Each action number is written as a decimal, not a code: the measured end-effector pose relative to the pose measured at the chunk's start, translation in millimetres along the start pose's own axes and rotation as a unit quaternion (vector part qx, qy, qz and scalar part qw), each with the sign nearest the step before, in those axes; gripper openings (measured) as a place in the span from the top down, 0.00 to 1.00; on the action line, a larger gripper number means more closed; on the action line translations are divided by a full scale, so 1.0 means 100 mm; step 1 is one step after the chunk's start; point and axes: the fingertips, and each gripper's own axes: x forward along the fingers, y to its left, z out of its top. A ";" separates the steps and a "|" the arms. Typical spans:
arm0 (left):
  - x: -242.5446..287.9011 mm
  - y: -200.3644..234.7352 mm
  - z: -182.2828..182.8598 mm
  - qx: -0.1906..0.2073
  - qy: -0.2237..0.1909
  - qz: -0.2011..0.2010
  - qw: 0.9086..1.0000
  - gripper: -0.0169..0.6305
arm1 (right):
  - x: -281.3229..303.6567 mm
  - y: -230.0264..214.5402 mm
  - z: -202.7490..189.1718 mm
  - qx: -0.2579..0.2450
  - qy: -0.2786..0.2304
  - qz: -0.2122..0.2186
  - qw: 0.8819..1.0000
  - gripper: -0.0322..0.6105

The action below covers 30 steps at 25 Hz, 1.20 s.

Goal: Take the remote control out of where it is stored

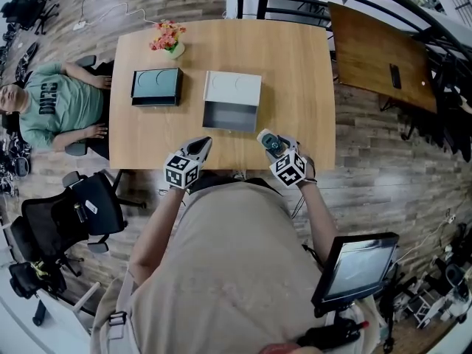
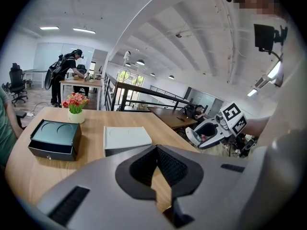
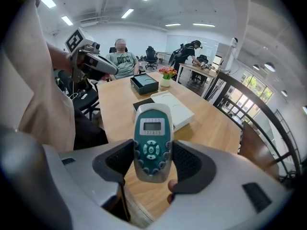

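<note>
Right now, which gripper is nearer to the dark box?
Left. The left gripper is at the near edge of the table, diagonally off the dark box; the right gripper, holding the remote control, is farther, past the white box.

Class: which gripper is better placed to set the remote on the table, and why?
Right: the right gripper clamps the remote over the table; the left gripper is shut, empty.
</note>
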 end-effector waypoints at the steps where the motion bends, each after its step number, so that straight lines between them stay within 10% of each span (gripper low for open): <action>1: 0.01 -0.03 -0.03 0.000 0.002 -0.003 1.000 0.97 | 0.03 0.04 -0.01 -0.005 0.002 0.004 1.000 0.54; 30: 0.15 -0.08 -0.40 -0.040 0.031 -0.022 0.998 0.97 | 1.46 0.67 -0.98 -0.021 0.111 0.109 0.988 0.54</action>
